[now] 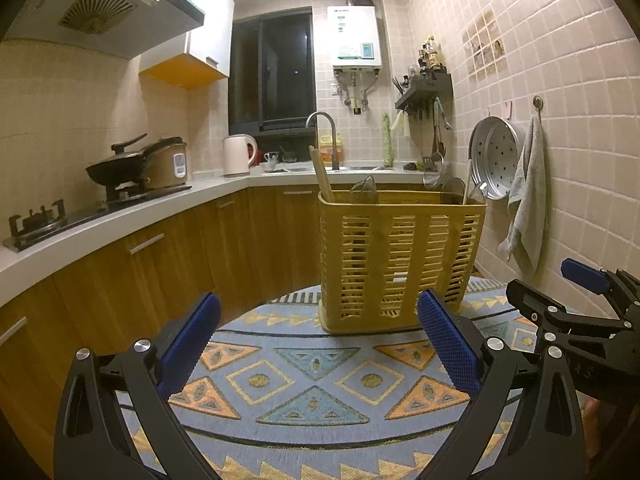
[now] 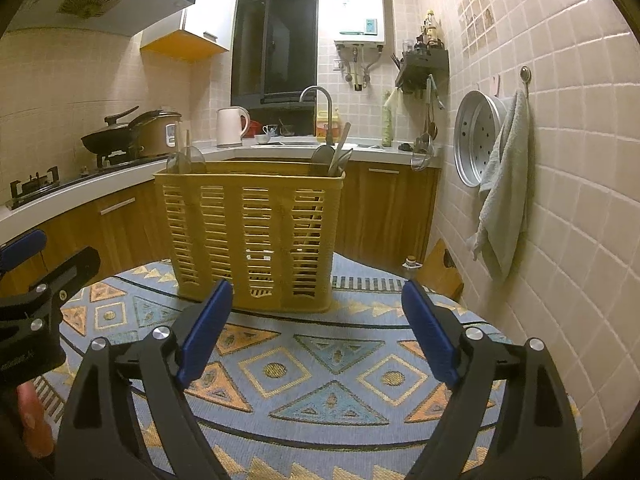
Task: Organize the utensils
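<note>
1. The slatted yellow utensil holder (image 1: pixel 402 258) stands upright on the patterned cloth (image 1: pixel 316 380), spoons (image 2: pixel 334 158) and chopsticks (image 1: pixel 322 178) rising from its end compartments.
2. The left gripper (image 1: pixel 318 338) is spread wide, empty, just short of the holder.
3. The right gripper (image 2: pixel 316 328) is likewise spread, holding nothing.

Yellow slatted utensil basket (image 1: pixel 400 256) on surface cloth (image 1: pixel 304 384), blue-grey with orange and teal triangles, diamonds. Gripper pads (image 2: pixel 204 332) blue, arms black. Wood-brown cabinets (image 1: pixel 168 256), white counter (image 1: pixel 120 216), beige wall tiles (image 1: pixel 560 80), grey towel (image 2: pixel 504 200).
</note>
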Demonstrator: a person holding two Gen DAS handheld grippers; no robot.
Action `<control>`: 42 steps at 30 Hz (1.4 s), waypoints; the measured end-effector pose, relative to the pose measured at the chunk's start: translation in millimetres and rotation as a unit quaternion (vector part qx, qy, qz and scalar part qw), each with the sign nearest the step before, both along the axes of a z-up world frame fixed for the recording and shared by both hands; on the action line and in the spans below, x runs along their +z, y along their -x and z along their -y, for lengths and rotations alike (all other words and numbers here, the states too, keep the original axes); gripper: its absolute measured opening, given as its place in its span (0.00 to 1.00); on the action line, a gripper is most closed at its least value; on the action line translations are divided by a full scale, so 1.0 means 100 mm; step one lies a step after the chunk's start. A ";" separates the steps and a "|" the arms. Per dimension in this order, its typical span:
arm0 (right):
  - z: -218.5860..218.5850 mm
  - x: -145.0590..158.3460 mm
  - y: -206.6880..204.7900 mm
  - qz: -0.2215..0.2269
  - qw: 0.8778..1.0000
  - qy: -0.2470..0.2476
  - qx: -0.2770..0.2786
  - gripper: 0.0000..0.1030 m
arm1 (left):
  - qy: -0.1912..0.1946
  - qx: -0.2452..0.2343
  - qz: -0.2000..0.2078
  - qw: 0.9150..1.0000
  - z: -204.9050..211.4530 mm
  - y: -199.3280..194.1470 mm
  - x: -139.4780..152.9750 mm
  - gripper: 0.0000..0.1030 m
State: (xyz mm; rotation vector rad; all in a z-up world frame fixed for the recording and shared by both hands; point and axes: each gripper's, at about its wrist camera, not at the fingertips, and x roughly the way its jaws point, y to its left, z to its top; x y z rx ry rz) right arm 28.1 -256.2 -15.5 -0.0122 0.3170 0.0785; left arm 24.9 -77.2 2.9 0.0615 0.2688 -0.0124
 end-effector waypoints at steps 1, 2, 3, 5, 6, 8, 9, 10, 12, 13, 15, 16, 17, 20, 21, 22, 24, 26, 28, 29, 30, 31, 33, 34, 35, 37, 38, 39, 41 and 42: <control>0.00 0.00 0.00 0.000 1.000 0.001 -0.001 0.80 | 0.001 0.000 0.001 1.000 0.00 0.00 0.00 0.93; 0.00 0.00 0.00 0.001 1.000 0.002 -0.002 0.80 | 0.001 0.001 0.002 1.000 -0.01 0.01 0.01 0.93; -0.01 -0.01 0.00 0.001 1.000 0.002 -0.002 0.80 | 0.002 0.002 0.005 1.000 -0.01 0.02 0.01 0.93; -0.01 -0.01 0.00 0.000 1.000 0.000 -0.003 0.80 | 0.003 0.003 0.008 1.000 -0.02 0.03 0.02 0.93; 0.00 -0.01 -0.01 -0.001 1.000 0.000 -0.003 0.80 | 0.004 0.003 0.009 1.000 -0.03 0.03 0.03 0.93; 0.00 -0.01 -0.01 -0.001 1.000 -0.001 -0.003 0.80 | 0.006 0.004 0.008 1.000 -0.04 0.02 0.03 0.93; 0.01 -0.01 -0.01 -0.002 1.000 -0.002 -0.003 0.80 | 0.006 0.005 0.007 1.000 -0.04 0.02 0.03 0.93; 0.01 -0.01 -0.01 -0.001 1.000 -0.001 -0.003 0.80 | 0.005 0.006 0.006 1.000 -0.04 0.01 0.03 0.93; 0.01 -0.01 -0.01 -0.001 1.000 0.000 -0.002 0.80 | 0.005 0.006 0.003 1.000 -0.04 0.00 0.03 0.93; 0.01 -0.01 -0.01 -0.001 1.000 0.000 -0.002 0.80 | 0.006 0.007 0.003 1.000 -0.05 0.00 0.03 0.93; 0.00 -0.01 -0.01 -0.001 1.000 0.002 -0.001 0.80 | 0.006 0.008 0.004 1.000 -0.05 0.01 0.03 0.93; 0.00 -0.01 -0.01 -0.001 1.000 0.002 -0.001 0.80 | 0.007 0.008 0.004 1.000 -0.06 0.01 0.03 0.93; 0.00 -0.01 -0.01 0.000 1.000 0.003 -0.001 0.80 | 0.007 0.009 0.004 1.000 -0.06 0.01 0.03 0.93; 0.00 -0.01 -0.01 0.000 1.000 0.003 -0.001 0.80 | 0.003 0.012 0.006 1.000 -0.05 0.01 0.02 0.93; 0.00 -0.01 -0.01 0.000 1.000 0.003 -0.001 0.80 | -0.002 0.014 0.007 1.000 -0.04 0.00 0.02 0.93; 0.00 -0.01 -0.01 0.000 1.000 0.003 -0.001 0.81 | -0.006 0.016 0.008 1.000 -0.03 0.00 0.02 0.93; -0.01 -0.01 0.00 0.000 1.000 0.003 -0.001 0.81 | -0.009 0.015 0.009 1.000 -0.03 0.01 0.02 0.93; -0.01 -0.01 0.00 0.001 1.000 0.003 -0.001 0.83 | -0.010 0.013 0.009 1.000 -0.02 0.01 0.03 0.93; -0.01 -0.01 0.00 0.002 1.000 0.003 -0.002 0.84 | -0.012 0.013 0.010 1.000 -0.01 0.02 0.03 0.93; -0.01 -0.01 0.00 0.002 1.000 0.003 -0.002 0.84 | -0.012 0.013 0.010 1.000 -0.01 0.02 0.03 0.93; -0.01 -0.01 0.00 0.002 1.000 0.003 -0.002 0.84 | -0.012 0.013 0.011 1.000 -0.01 0.02 0.03 0.93; -0.01 -0.01 0.00 0.001 1.000 0.003 -0.001 0.84 | -0.013 0.013 0.009 1.000 -0.01 0.02 0.03 0.93; -0.01 -0.01 -0.01 0.001 1.000 0.003 0.000 0.84 | -0.018 0.015 0.005 1.000 0.00 0.01 0.03 0.93; -0.01 -0.01 -0.01 0.001 1.000 0.003 0.000 0.84 | -0.018 0.014 0.005 1.000 -0.01 0.01 0.03 0.93; -0.01 -0.01 -0.01 0.002 1.000 0.003 0.000 0.84 | -0.017 0.013 0.005 1.000 -0.01 0.01 0.03 0.93; -0.01 -0.01 -0.01 0.000 1.000 0.003 0.000 0.84 | -0.015 0.012 0.007 1.000 -0.02 0.02 0.04 0.93; -0.01 -0.01 -0.01 0.000 1.000 0.004 0.000 0.84 | -0.014 0.013 0.007 1.000 -0.02 0.02 0.04 0.93; -0.01 -0.01 -0.01 0.001 1.000 0.004 -0.002 0.84 | -0.014 0.013 0.007 1.000 -0.02 0.02 0.04 0.93; 0.00 -0.01 -0.01 0.002 1.000 0.003 -0.001 0.84 | -0.015 0.015 0.008 1.000 -0.02 0.02 0.03 0.93; 0.00 -0.01 -0.01 0.001 1.000 0.003 -0.002 0.84 | -0.016 0.015 0.008 1.000 -0.02 0.02 0.04 0.93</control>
